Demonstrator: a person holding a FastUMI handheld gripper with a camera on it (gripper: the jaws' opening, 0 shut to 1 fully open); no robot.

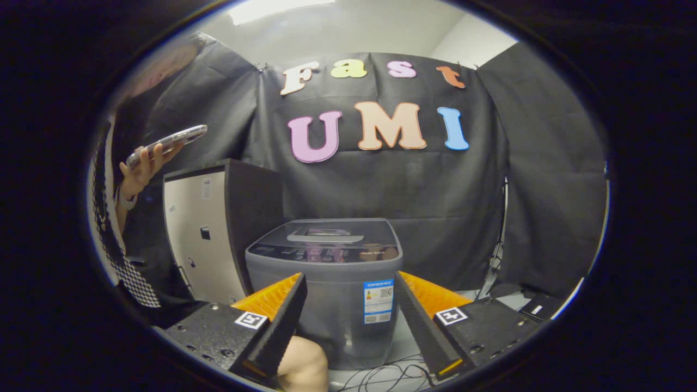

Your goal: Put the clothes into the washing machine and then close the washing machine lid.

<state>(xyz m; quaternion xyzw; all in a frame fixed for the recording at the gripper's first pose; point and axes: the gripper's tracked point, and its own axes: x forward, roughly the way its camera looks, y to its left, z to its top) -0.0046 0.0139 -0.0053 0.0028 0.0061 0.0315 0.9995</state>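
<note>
The jaws stand wide apart with nothing held between them, and the gripper (pixel 348 305) points straight at the washing machine (pixel 326 283). The machine is a grey top-loader standing on the floor just beyond the fingers (pixel 277 321), its front showing in the gap between them. Its lid (pixel 326 234) lies flat and closed on top, with a dark control strip along the near edge. A blue and white sticker (pixel 378 301) sits on the front of the machine, toward the right. To the left of the machine and a little farther back stands a tall cabinet (pixel 204 239) with a pale front and dark side. Farther left, a person's raised hand (pixel 139 171) holds a phone (pixel 166 142). Cables (pixel 381 375) trail over the floor near the foot of the machine. Black cloth (pixel 544 190) closes off the far side and the right of the booth.
</note>
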